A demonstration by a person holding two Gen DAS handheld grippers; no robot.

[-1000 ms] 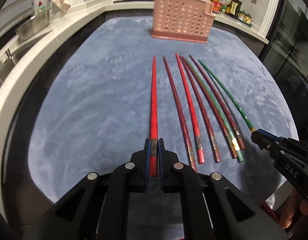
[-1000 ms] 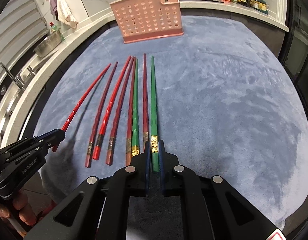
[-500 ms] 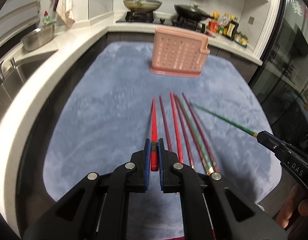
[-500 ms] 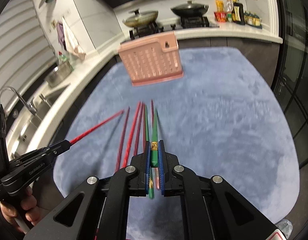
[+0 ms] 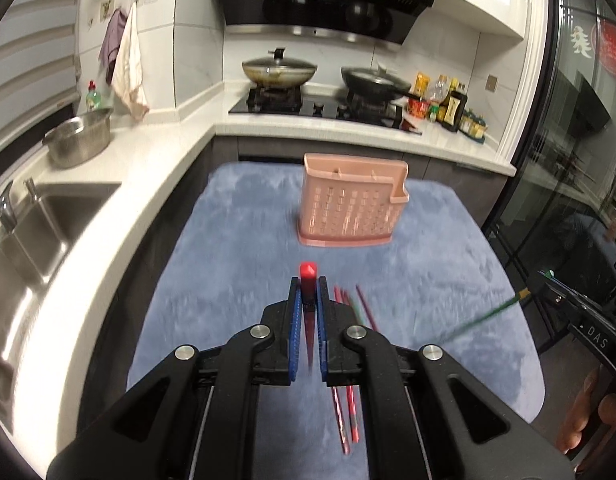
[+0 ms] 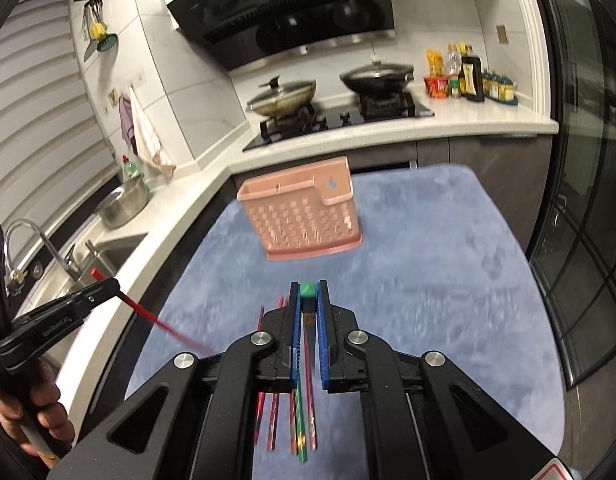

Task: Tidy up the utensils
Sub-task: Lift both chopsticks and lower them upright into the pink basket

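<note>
L claw point(image 5: 308, 294) grips 1 red chopstick point(image 5: 308, 270); R claw point(image 6: 307, 296) 1 green chopstick point(image 6: 307, 289).

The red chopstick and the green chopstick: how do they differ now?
The red chopstick is red and the left gripper holds it; the green chopstick is green and the right gripper holds it. Both are clamped near their thick end, lifted off the blue mat, tips slanting down, before the pink holder.
</note>
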